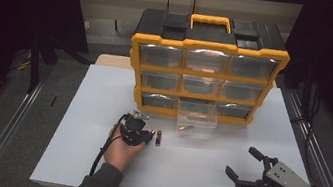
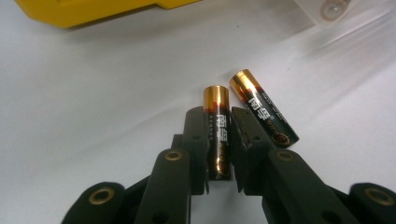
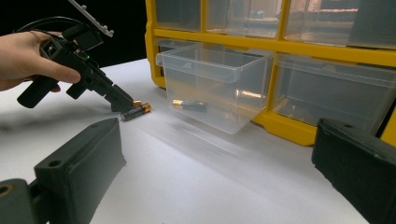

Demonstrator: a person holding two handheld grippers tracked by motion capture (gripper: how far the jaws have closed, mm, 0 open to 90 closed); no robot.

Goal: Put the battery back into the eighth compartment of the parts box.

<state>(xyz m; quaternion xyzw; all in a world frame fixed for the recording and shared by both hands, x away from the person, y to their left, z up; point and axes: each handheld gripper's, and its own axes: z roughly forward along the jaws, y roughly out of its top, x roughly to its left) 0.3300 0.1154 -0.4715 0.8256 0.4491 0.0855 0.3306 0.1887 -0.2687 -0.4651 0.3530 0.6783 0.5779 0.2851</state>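
Two black-and-gold batteries lie on the white table top (image 1: pixel 95 112) in front of the organizer. My left gripper (image 2: pixel 218 116) points down at them and is shut on the nearer battery (image 2: pixel 217 140), its pads pressing both sides. The second battery (image 2: pixel 264 113) lies loose just to its right, slightly angled. In the high view the left gripper (image 1: pixel 144 134) sits left of the loose battery (image 1: pixel 158 138). My right gripper (image 1: pixel 240 162) rests open near the front right of the table, nothing between its jaws. The right gripper view shows the left gripper (image 3: pixel 125 104) at the batteries.
A yellow and black drawer organizer (image 1: pixel 205 74) stands at the back of the table. Its clear bottom-middle drawer (image 1: pixel 196 118) is pulled out and tipped forward, with another battery (image 3: pixel 188 104) inside. Metal rails run along both table sides.
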